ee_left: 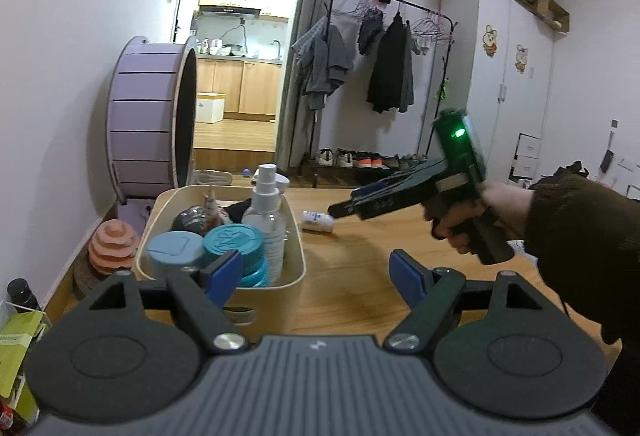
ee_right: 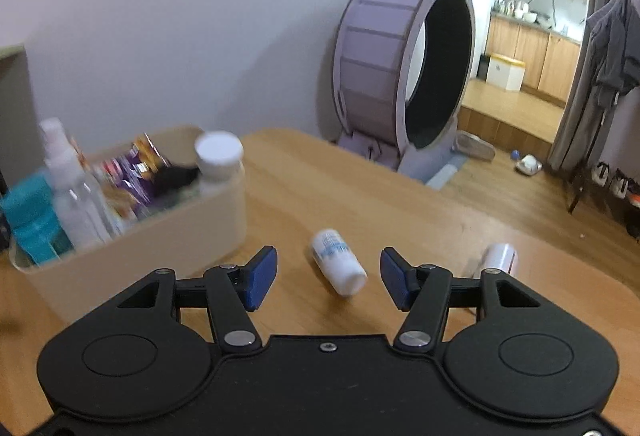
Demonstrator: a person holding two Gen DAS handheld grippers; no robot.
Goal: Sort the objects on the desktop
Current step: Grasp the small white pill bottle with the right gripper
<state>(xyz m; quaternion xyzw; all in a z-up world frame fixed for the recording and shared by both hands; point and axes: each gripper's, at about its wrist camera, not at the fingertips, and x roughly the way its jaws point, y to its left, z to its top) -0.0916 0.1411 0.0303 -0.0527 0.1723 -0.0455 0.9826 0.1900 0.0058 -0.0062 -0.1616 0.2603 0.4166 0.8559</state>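
While the left claw is held open and empty above the tabletop, a beige bin is seen just ahead of it in the left wrist view, already packed with a spray bottle, teal jars and other bits. Just beside the bin's right wall a small white bottle lies on its side, and the right claw, carried in a hand, is pointed at it.

From the right wrist view, the right claw is shown wide open, with the bottle lying between the fingers, untouched. A second white roll-like item lies near the right finger; what it is cannot be told. The bin stands to the left.

Being round and lying at a slant to the fingers, the bottle is likely to roll or squirt out if the claw is closed off-centre. With the bin so full, a dropped bottle could be caught on the jars and tipped back out.
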